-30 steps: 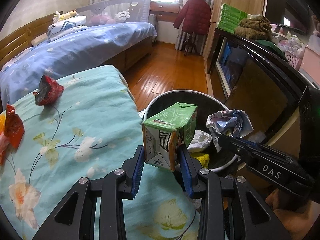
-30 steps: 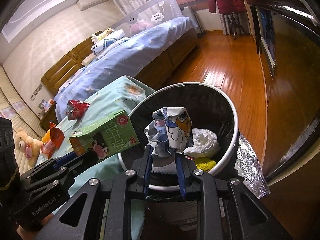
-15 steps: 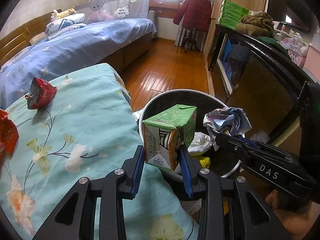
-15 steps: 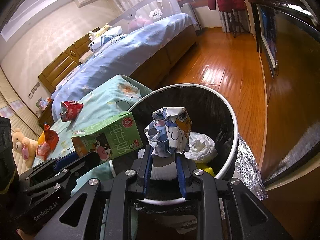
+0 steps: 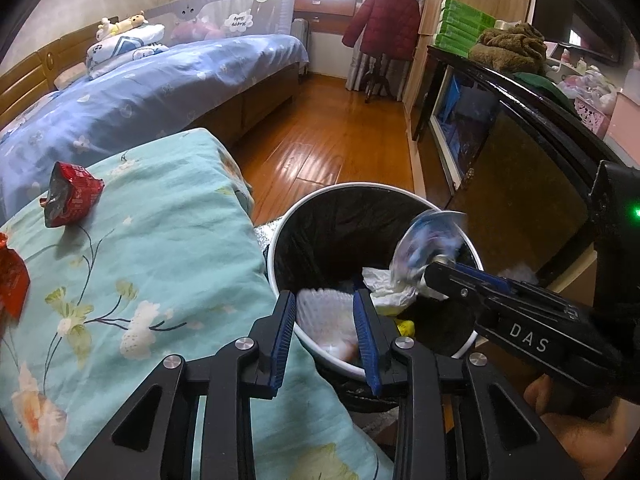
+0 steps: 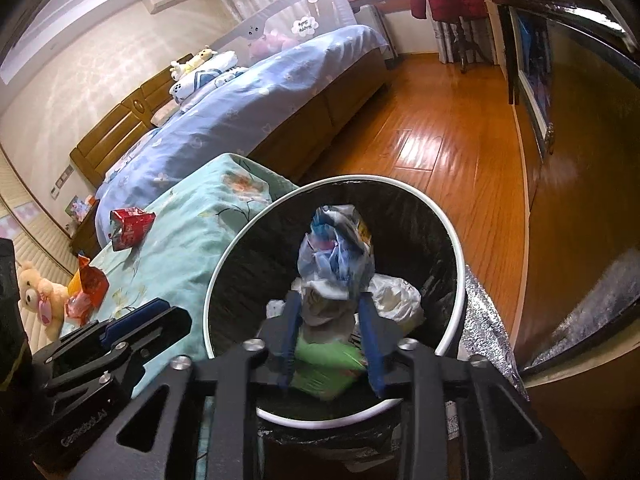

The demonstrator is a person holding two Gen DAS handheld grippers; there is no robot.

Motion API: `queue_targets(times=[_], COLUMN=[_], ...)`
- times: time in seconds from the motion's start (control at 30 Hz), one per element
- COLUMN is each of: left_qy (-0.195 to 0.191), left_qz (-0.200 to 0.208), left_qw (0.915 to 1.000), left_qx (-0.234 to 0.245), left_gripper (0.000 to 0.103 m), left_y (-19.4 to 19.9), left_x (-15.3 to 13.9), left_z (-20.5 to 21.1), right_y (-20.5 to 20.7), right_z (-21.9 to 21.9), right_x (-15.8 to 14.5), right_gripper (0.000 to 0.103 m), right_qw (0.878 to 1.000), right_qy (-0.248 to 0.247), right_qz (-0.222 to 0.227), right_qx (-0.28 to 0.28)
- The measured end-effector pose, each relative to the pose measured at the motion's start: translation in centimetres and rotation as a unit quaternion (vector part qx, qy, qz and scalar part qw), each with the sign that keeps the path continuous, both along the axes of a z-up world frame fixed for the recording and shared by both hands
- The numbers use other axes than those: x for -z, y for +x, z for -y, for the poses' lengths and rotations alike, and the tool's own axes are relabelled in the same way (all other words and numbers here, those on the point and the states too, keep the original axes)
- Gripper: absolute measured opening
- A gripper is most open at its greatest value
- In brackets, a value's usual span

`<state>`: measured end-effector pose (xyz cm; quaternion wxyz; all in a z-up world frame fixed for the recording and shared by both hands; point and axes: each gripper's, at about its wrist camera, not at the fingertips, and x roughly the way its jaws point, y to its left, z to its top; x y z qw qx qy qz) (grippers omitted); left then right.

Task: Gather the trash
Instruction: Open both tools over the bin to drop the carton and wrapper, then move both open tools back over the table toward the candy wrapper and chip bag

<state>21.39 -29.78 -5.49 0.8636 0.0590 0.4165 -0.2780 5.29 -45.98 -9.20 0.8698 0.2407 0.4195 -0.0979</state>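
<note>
Left hand-held gripper empty, closing | carton dropped into bin | right opening

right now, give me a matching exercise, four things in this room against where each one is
Things
1. red snack wrapper
2. green carton
3. red coat
4. green boxes

Places
a. hanging on the coat stand
b. stacked on top of the dark cabinet
c. lying on the teal blanket
d. down inside the bin

Pairs: 1-c, 2-d, 3-a, 4-b
</note>
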Motion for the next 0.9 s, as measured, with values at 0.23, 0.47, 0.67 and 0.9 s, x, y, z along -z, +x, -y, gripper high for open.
queue_targets(times=[0.23, 0.47, 0.67, 0.9], left_qy=[-0.002, -0.002, -0.005, -0.012], left_qz=[-0.002, -0.003, -0.012, -0.019], left_qw=[1.0000, 0.9995, 0.9980, 0.9951], left_qx=[-0.008, -0.032, -0.062, -0.097], left_gripper=[0.033, 0.045, 0.049, 0.051], left_y=[-0.7, -1.4, -2.1, -2.8], left_x=[-0.2, -0.1, 0.0, 0.0], left_z=[-1.3, -4.0, -7.1, -10.8], right_y=[-0.3, -0.5, -0.1, 0.8], right_z=[-0.4, -1.7, -3.4, -6.3], right_x=[-0.3, -1.1, -1.7, -1.9], right_gripper=[0.052, 0.069, 0.074, 0.077], right_qw=[1.000, 1.000, 1.000, 0.999], right_qy=[0.005, 0.005, 0.007, 0.012], right_qz=[0.006, 0.018, 0.027, 0.032], right_qx=[0.003, -0.002, -0.015, -0.041])
